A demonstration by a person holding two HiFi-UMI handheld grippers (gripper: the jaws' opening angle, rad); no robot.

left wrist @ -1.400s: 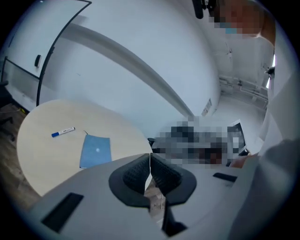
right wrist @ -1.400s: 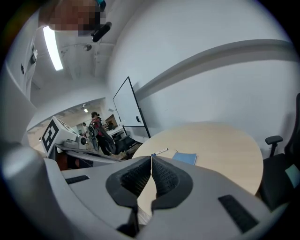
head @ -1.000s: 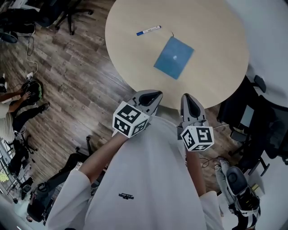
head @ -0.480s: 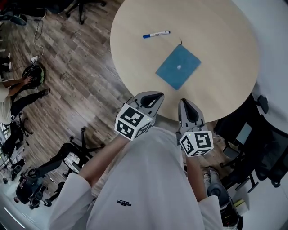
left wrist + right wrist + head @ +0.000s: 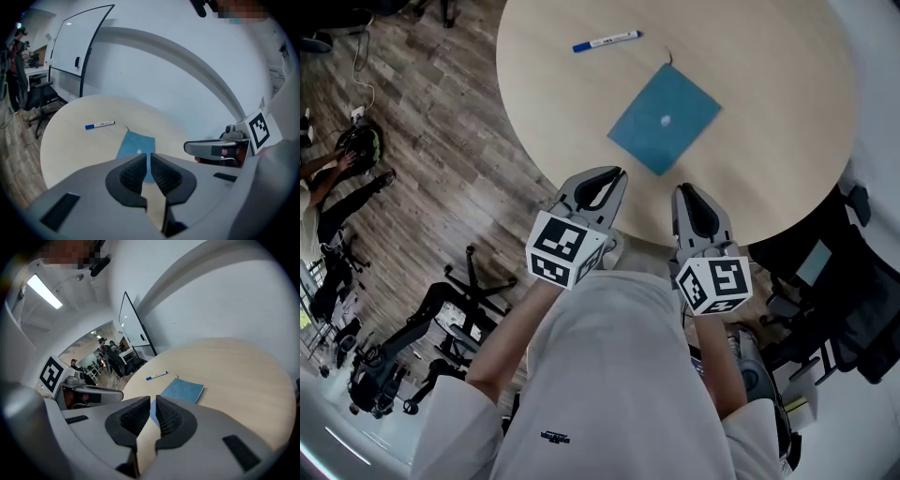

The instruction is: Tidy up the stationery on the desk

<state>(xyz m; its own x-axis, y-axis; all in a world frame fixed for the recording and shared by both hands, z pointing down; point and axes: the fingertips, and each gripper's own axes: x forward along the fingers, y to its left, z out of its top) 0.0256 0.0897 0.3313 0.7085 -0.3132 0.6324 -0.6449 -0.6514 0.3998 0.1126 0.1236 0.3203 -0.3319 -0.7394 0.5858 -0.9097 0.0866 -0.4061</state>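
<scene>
A blue notebook [image 5: 665, 118] lies flat on the round beige table [image 5: 769, 141], with a white marker with a blue cap [image 5: 606, 41] lying beyond it to the left. The same notebook [image 5: 136, 146] and marker [image 5: 100, 124] show in the left gripper view, and the notebook [image 5: 182, 391] and marker [image 5: 156, 376] in the right gripper view. My left gripper [image 5: 614, 174] and right gripper [image 5: 682, 191] hover side by side at the table's near edge, short of the notebook. Both are shut with nothing between their jaws.
Wood floor lies to the left of the table, with office chairs [image 5: 441, 319] and a seated person [image 5: 337, 178] at the far left. Dark chairs [image 5: 853, 291] stand at the right of the table. A whiteboard [image 5: 79, 56] stands behind the table.
Both grippers have moved forward together, from in front of my body to the table's near edge, closer to the notebook. Notebook and marker have not moved on the table.
</scene>
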